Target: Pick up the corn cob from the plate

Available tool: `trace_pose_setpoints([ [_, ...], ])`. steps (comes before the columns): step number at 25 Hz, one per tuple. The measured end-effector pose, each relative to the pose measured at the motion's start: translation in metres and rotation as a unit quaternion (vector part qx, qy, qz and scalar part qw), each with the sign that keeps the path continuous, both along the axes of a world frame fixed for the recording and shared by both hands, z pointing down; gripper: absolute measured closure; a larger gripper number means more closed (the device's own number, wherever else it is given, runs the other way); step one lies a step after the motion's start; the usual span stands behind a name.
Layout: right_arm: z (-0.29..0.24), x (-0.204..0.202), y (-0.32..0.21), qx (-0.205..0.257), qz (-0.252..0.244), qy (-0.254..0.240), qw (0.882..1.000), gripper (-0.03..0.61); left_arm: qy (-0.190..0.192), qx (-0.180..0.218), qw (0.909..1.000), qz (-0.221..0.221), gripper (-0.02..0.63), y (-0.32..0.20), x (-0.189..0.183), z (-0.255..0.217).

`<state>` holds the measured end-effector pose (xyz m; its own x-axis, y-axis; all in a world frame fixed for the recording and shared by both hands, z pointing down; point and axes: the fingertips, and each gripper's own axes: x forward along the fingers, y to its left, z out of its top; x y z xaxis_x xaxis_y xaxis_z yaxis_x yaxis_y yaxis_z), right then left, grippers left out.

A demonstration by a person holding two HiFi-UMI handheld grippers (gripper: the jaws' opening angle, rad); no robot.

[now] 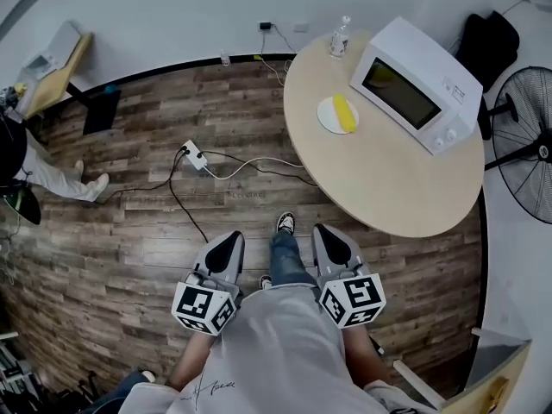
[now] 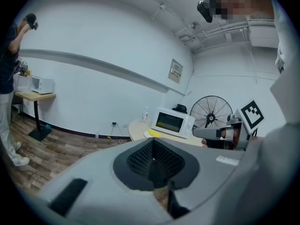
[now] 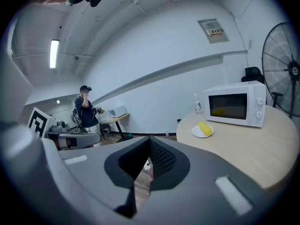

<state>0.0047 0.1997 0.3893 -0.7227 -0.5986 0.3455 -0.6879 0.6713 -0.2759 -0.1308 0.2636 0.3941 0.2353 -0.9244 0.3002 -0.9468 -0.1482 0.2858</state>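
A yellow corn cob [image 1: 344, 112] lies on a small white plate [image 1: 325, 121] on the round wooden table [image 1: 388, 179], just left of the microwave. Both grippers hang low over the floor in front of the person, well short of the table. My left gripper [image 1: 229, 240] is shut with nothing between its pads. My right gripper [image 1: 328, 238] is also shut and empty. The right gripper view has the corn cob [image 3: 205, 128] and plate [image 3: 202, 133] far ahead to the right. In the left gripper view the corn cob [image 2: 153, 133] is a distant yellow patch.
A white microwave [image 1: 418, 84] and a clear bottle [image 1: 339, 37] stand on the table. A black fan [image 1: 526, 145] is at the right. A power strip [image 1: 195, 155] and cables lie on the wood floor. Another person [image 3: 84, 109] stands by a far desk.
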Motion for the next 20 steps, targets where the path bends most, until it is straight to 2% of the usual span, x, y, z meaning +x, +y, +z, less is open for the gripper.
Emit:
trace_pose_setpoints([
  [4, -0.004, -0.002, -0.049, 0.009, 0.041, -0.013, 0.999, 0.571, -0.003, -0.001, 0.9998, 0.019, 0.623, -0.047, -0.008, -0.002],
  [9, -0.009, -0.013, -0.105, 0.011, 0.05, -0.03, 0.998, 0.571, -0.007, -0.002, 0.9983, 0.058, 0.623, -0.102, -0.002, -0.006],
  [15, -0.012, -0.015, -0.161, 0.0, 0.065, -0.033, 0.997, 0.571, -0.004, -0.003, 0.9974, 0.072, 0.623, -0.16, -0.004, -0.008],
  [20, -0.014, -0.001, -0.203, 0.0, 0.091, -0.029, 0.995, 0.569, 0.0, 0.001, 0.9966, 0.082, 0.623, -0.204, -0.001, -0.006],
])
